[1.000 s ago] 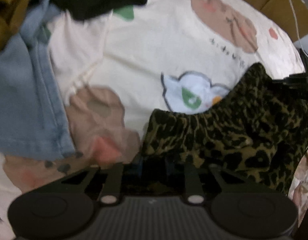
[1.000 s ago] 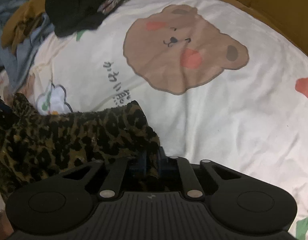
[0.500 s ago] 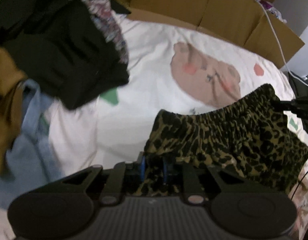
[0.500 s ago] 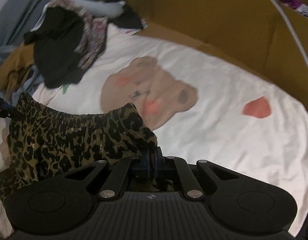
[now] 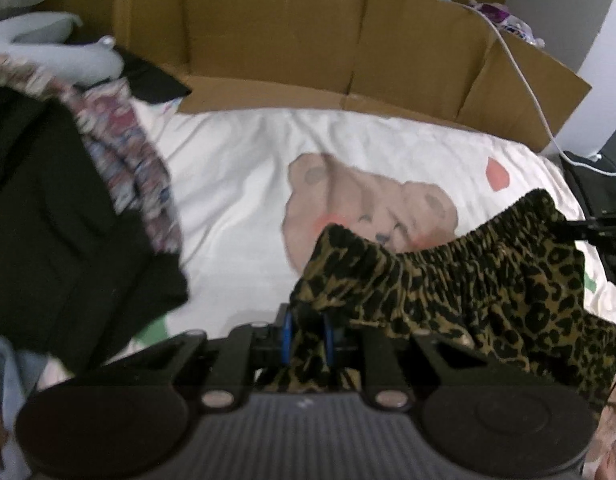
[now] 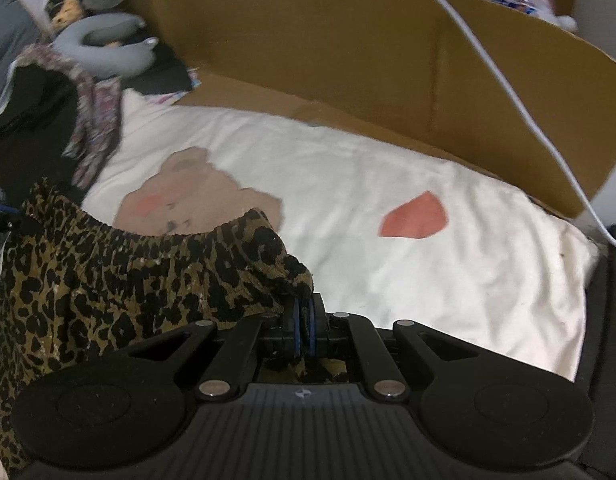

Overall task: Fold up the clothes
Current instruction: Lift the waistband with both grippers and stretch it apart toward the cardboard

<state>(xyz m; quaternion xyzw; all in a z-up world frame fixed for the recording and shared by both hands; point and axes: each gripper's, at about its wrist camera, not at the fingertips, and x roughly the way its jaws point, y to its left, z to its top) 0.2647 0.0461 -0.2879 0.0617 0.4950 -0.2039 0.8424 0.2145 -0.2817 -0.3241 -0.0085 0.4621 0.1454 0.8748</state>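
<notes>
A leopard-print garment with an elastic waistband (image 5: 468, 280) hangs stretched between my two grippers above the bed. My left gripper (image 5: 306, 330) is shut on one end of the waistband. My right gripper (image 6: 303, 320) is shut on the other end; its fingers (image 5: 588, 228) also show at the right edge of the left wrist view. In the right wrist view the garment (image 6: 107, 280) spreads leftward and drapes down. Its lower part is out of sight.
A white bedsheet (image 6: 388, 184) with a bear print (image 5: 368, 208) lies below. A pile of black, floral and denim clothes (image 5: 59, 208) sits at the left. Cardboard walls (image 6: 348, 60) line the far side, with a white cable (image 6: 508, 92) and a grey neck pillow (image 6: 103, 40).
Both grippers have risen and tilted up with the garment. The waistband is now lifted off the sheet and pulled wider, and the cardboard wall has come into sight.
</notes>
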